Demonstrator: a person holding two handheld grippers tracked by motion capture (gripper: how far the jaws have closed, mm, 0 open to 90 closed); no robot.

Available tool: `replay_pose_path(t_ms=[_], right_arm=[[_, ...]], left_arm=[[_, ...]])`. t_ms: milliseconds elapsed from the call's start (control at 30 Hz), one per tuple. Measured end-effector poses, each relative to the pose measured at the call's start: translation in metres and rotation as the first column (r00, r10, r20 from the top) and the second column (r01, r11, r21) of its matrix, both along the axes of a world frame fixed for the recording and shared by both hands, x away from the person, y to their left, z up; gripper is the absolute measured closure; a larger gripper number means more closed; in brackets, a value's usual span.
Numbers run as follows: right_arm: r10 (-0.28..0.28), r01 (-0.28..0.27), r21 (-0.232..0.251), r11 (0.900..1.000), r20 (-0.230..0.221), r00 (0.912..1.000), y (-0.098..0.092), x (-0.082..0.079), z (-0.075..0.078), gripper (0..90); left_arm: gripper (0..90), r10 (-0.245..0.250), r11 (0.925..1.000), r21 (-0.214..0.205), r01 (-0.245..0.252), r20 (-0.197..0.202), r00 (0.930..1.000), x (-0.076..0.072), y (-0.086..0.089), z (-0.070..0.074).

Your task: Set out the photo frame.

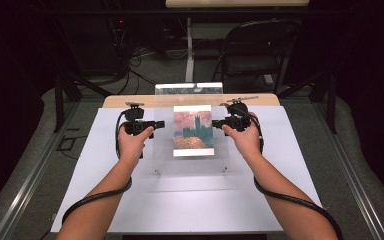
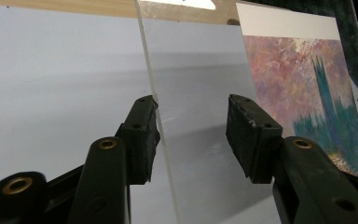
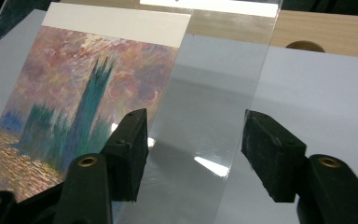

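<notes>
A clear plastic sheet (image 1: 190, 162) lies over a print of a painting (image 1: 194, 130) with pink sky and a teal tower, in the middle of the white table. My left gripper (image 1: 157, 124) is at the sheet's left edge and my right gripper (image 1: 215, 121) at its right edge. In the left gripper view the sheet's edge (image 2: 156, 116) runs between the jaws of the left gripper (image 2: 191, 121), close against one pad, with the other pad well clear. In the right gripper view the right gripper (image 3: 193, 135) straddles the sheet's other edge (image 3: 242, 116) with a gap on both sides.
The white table top (image 1: 205, 205) has free room in front of the sheet and on both sides. A wooden strip (image 1: 130, 101) runs along its far edge, with a shiny panel (image 1: 189, 88) behind it. A folding chair (image 1: 255, 50) stands on the floor beyond.
</notes>
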State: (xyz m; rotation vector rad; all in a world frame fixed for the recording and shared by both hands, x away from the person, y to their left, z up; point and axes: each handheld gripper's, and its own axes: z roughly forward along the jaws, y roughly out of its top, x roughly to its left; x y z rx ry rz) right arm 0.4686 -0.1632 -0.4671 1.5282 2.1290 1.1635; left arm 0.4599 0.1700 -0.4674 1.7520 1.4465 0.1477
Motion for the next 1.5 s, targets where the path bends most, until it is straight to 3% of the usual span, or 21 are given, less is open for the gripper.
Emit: replay_pose_path(t_ms=[433, 700, 933, 1167, 1300, 1500], right_arm=[[0.038, -0.036, -0.037, 0.9987, 0.077, 0.9963, -0.003, -0.026, 0.018, 47.6], [0.062, -0.054, -0.064, 0.9965, 0.130, 0.9895, -0.005, -0.045, 0.027, 51.4], [0.059, -0.050, -0.063, 0.9968, 0.156, 0.9860, -0.007, -0.059, 0.032, 54.6], [0.048, -0.041, -0.043, 0.9982, 0.181, 0.9824, -0.010, -0.073, 0.035, 59.2], [0.049, -0.040, -0.049, 0.9980, 0.209, 0.9768, -0.010, -0.083, 0.037, 61.0], [0.063, -0.049, -0.060, 0.9970, 0.249, 0.9665, -0.014, -0.104, 0.040, 65.6]], left_arm=[[60.0, -0.040, 0.9990, 0.021, 0.039, 0.063, 0.9972, -0.025, 0.006, 0.016], [63.5, -0.075, 0.9970, 0.028, 0.072, 0.111, 0.9910, -0.043, 0.011, 0.024], [64.5, -0.069, 0.9965, 0.055, 0.062, 0.141, 0.9876, -0.057, 0.008, 0.029], [66.1, -0.073, 0.9962, 0.060, 0.064, 0.176, 0.9817, -0.073, 0.009, 0.032], [67.0, -0.081, 0.9951, 0.071, 0.068, 0.200, 0.9765, -0.083, 0.010, 0.034], [70.4, -0.097, 0.9948, 0.051, 0.087, 0.234, 0.9674, -0.103, 0.014, 0.036]])
